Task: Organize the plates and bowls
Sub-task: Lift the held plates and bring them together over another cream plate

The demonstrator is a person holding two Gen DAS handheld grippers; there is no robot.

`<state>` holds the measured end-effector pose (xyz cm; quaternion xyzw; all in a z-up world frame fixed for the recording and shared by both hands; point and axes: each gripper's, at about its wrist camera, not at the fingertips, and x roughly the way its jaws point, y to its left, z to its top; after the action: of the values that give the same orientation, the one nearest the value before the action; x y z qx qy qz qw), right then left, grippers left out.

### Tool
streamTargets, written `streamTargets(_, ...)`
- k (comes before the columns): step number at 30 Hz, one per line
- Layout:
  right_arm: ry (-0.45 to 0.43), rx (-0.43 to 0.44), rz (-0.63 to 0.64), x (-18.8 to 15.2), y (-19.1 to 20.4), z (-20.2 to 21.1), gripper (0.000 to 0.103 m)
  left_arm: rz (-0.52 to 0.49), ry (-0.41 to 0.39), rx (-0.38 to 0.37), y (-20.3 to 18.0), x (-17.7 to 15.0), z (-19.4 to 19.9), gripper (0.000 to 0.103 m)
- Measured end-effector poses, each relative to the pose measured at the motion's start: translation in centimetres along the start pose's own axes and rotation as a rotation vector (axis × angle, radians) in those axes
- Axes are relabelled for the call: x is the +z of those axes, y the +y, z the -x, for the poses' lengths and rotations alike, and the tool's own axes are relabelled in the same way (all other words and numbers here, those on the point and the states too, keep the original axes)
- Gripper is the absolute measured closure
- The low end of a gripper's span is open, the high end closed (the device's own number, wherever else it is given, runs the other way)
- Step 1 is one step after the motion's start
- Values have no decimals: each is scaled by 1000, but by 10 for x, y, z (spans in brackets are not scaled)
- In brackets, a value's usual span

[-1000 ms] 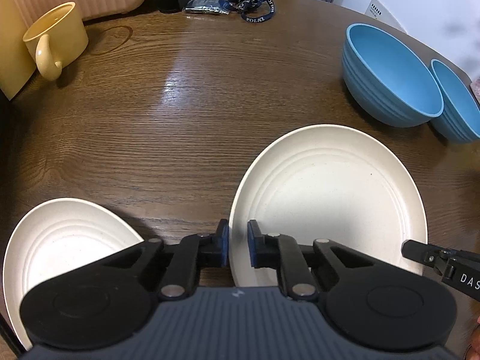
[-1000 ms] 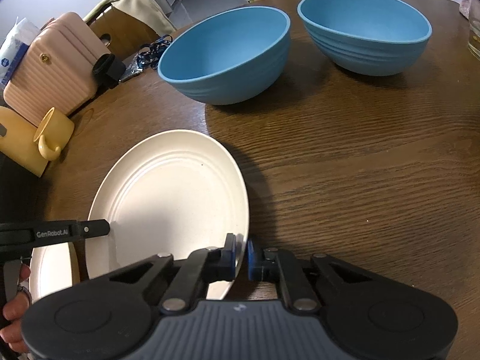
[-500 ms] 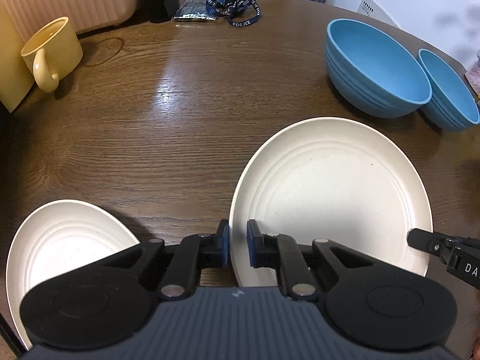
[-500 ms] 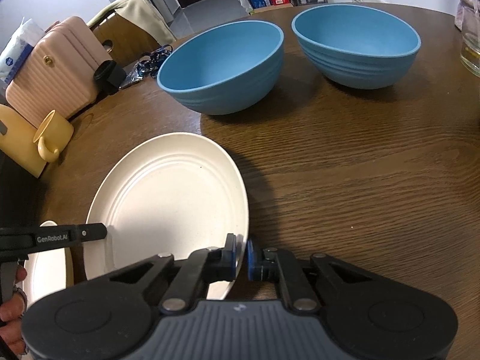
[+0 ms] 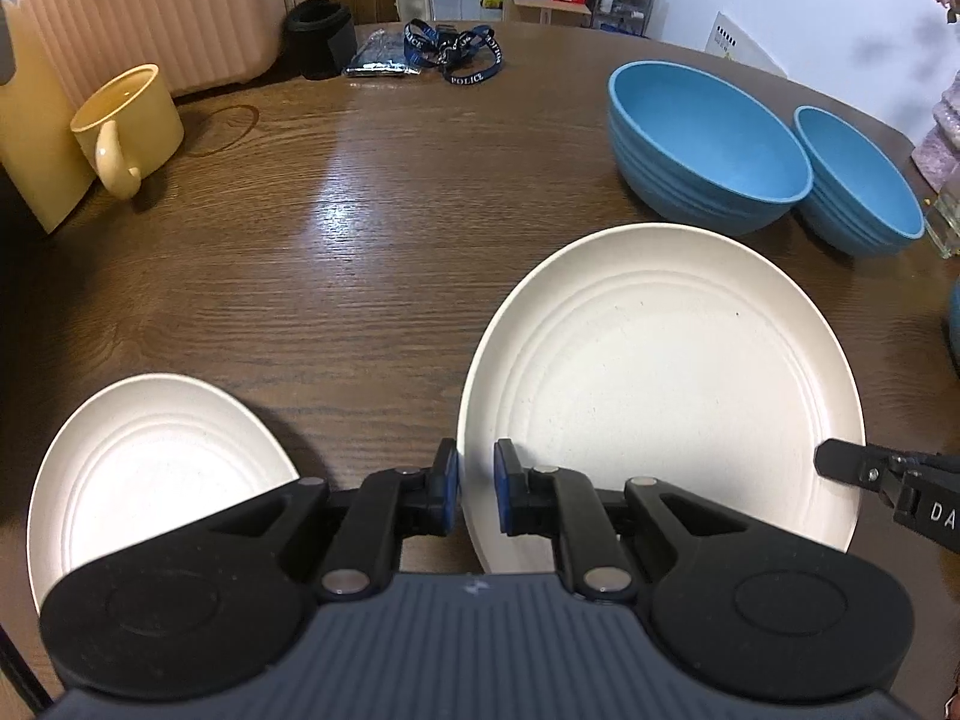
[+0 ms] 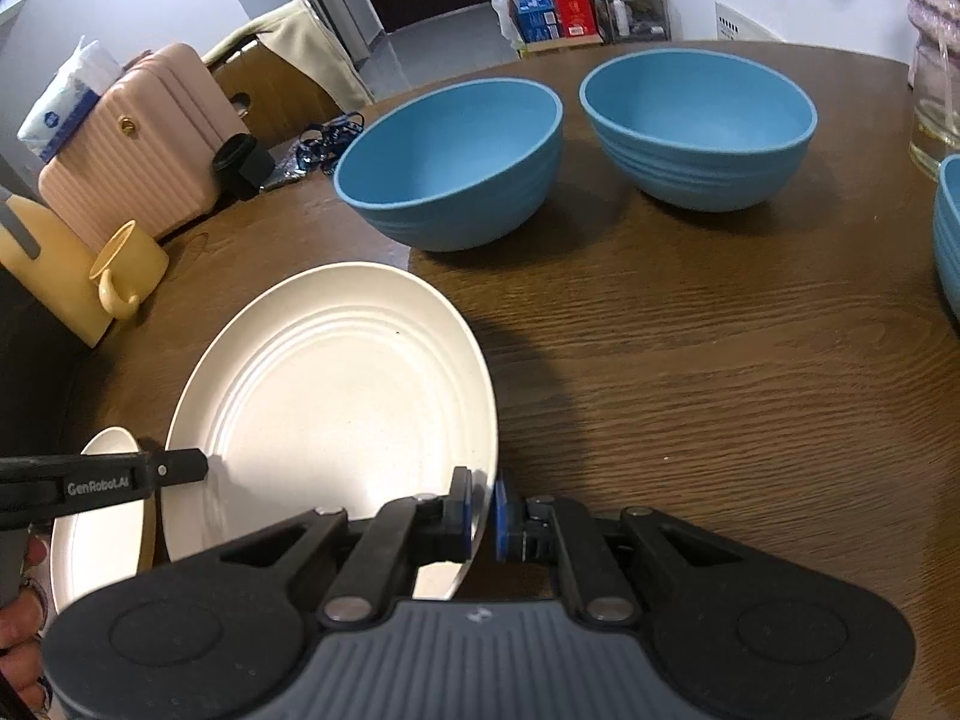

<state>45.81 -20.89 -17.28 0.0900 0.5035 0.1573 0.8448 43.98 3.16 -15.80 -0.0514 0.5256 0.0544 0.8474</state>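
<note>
Here, both claws grip one large cream plate [image 5: 654, 384], each closed on its near rim from an opposite side. Left claw [image 5: 476, 495]: blue pads pinch the plate's left edge. Right claw [image 6: 483, 513]: pads clamp the plate's right edge. The plate casts a broad shadow on the wooden bench [image 5: 336, 252] and looks raised clear of it.

A smaller cream plate [image 5: 150, 468] lies flat on the bench to the left, just beside the big one, not touching as far as I can tell.

Two blue bowls, the nearer bowl [image 5: 702, 144] and the farther bowl [image 5: 858, 180], stand side by side beyond the plate, close together. A third blue rim [image 6: 948, 234] shows at the right edge of the right wrist view.

Yellow mug [image 5: 129, 126] at far left, pink case [image 6: 132, 144] behind it.
</note>
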Motion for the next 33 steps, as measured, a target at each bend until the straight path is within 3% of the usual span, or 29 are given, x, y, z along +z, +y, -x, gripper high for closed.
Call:
streamTargets(16, 3, 67, 69, -5, 6, 13, 96, 92, -41, 21, 8, -44, 41, 90)
streamTargets(33, 17, 124, 150, -14, 73, 7, 96, 169, -56, 77, 68, -64, 65, 90)
